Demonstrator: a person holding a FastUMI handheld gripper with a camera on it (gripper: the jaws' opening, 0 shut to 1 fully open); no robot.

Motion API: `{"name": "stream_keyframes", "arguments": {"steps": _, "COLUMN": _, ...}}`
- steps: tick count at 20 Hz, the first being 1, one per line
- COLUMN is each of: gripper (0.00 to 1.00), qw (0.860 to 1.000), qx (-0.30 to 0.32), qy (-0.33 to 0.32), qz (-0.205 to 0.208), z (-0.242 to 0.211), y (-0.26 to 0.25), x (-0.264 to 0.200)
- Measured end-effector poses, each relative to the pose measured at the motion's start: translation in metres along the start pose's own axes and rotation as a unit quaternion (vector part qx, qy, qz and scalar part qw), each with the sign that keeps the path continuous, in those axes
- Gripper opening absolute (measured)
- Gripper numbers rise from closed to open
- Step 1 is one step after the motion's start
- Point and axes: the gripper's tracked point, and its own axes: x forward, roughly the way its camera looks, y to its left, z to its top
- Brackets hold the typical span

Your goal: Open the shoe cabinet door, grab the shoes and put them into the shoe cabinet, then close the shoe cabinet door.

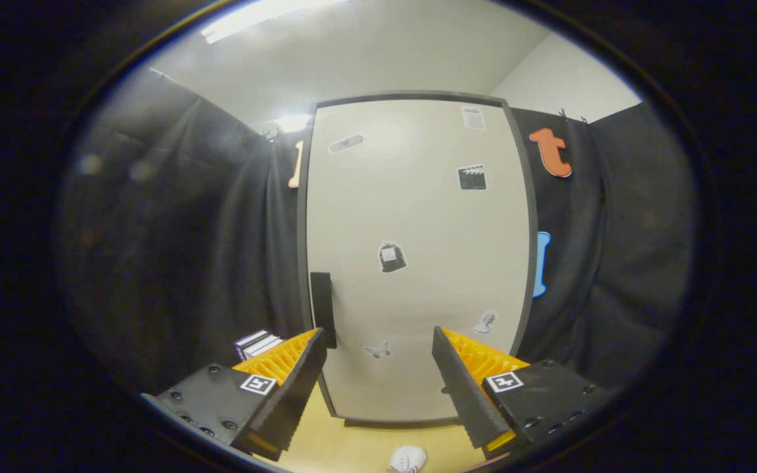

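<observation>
**Q:** Surface and near field?

**Op:** Pale yellow floor (pixel 365 447) under the rig. Item one: gripper (pixel 378 368), jaws standing wide apart, nothing between them. Item two: a white shoe (pixel 409 458) with a little red trim, on the floor close beneath and between the jaws, nearer than the cabinet. I can make out just the one.

**Q:** Next item out?

**Op:** Shoe cabinet door (pixel 418 263), shut, cream panel in a dark frame, upright, straight ahead beyond the jaws. Small stickers scattered over it. Dark handle (pixel 322 309) on its left edge, just past my left finger.

**Q:** Step in hand?

**Op:** I judge it as the first one: opening the door. Nothing is stowed yet. My next move calls for sliding left so the handle sits between the jaws, closing on it, then pulling back along the door's arc. With the handle on the left, I take the hinge to be on the right, though I cannot see it.

**Q:** Edges and room?

**Op:** Black cloth wall (pixel 175 263) close on both sides of the cabinet. A small stack of boxes (pixel 257 343) by its lower left corner, near the handle side. Floor ahead of the door looks free for the swing, except the shoe, which I would keep clear of.
</observation>
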Motion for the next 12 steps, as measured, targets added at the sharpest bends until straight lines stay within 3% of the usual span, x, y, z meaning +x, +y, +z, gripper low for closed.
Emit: {"name": "stream_keyframes", "arguments": {"steps": 12, "gripper": 0.99, "qw": 0.999, "qx": 0.03, "qy": 0.005, "qz": -0.022, "z": -0.033, "y": 0.073, "x": 0.113}}
